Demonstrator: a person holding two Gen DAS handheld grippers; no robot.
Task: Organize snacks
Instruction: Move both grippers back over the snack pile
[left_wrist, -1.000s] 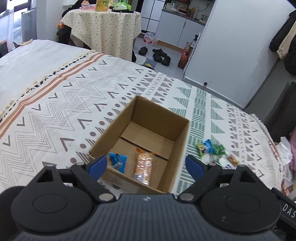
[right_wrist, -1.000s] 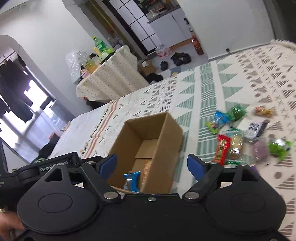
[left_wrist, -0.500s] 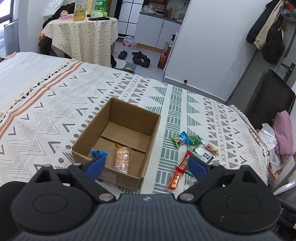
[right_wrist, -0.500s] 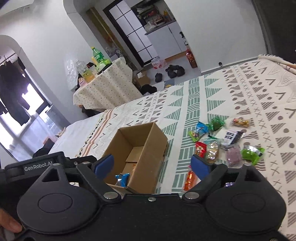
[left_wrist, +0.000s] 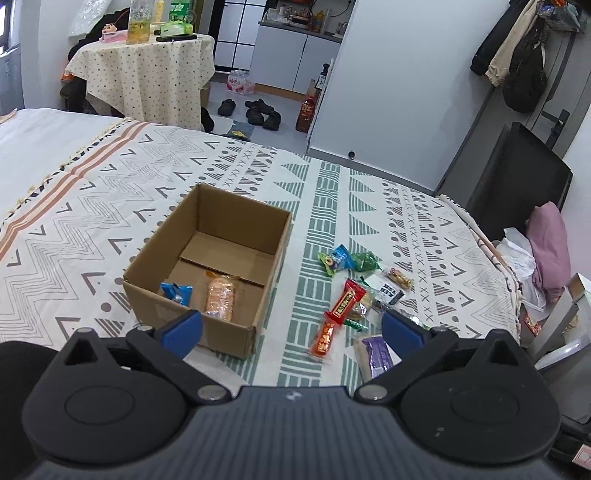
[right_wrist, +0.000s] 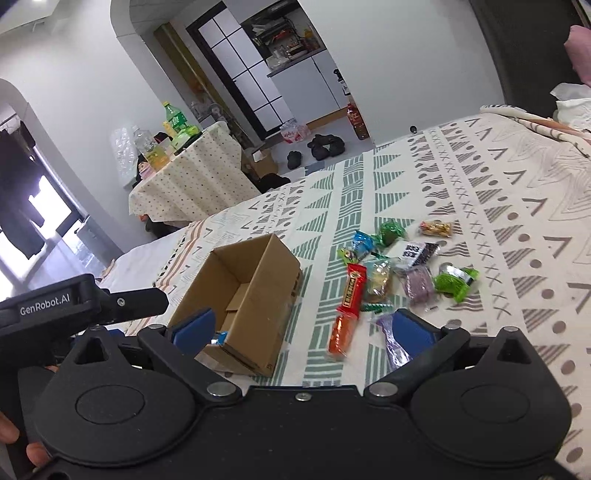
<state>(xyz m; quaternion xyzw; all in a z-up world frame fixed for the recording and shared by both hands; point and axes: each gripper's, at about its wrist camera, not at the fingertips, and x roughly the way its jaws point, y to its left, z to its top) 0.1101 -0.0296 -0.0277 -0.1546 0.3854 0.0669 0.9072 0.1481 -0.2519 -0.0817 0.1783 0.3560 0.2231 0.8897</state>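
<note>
A: Item one, box (left_wrist: 207, 266). Holds a blue packet (left_wrist: 177, 292) and an orange biscuit pack (left_wrist: 220, 298), both on its floor at the near wall.

B: Item two, loose snacks, all right of the box on the bedspread (left_wrist: 92, 221): red bar (left_wrist: 345, 301), orange bar (left_wrist: 325, 338) nearer than it, purple pack (left_wrist: 376, 355) nearest, green and blue packets (left_wrist: 341, 258) farther off.

A: Left gripper (left_wrist: 291, 328)?

B: Jaws have just been opening to full spread, nothing between them. A second ago the box filled its view; now the box sits left of centre and the loose pile shows.

A: Right gripper (right_wrist: 303, 328)?

B: Same entry: jaws just opened wide, empty. It has swung from the box toward the pile; the red bar (right_wrist: 352, 291) and orange bar (right_wrist: 341, 334) lie between its fingers in view.

A: Status?

B: Likely two snacks stowed, both claws freed for the next pick; most of the pile remains outside the box.
</note>
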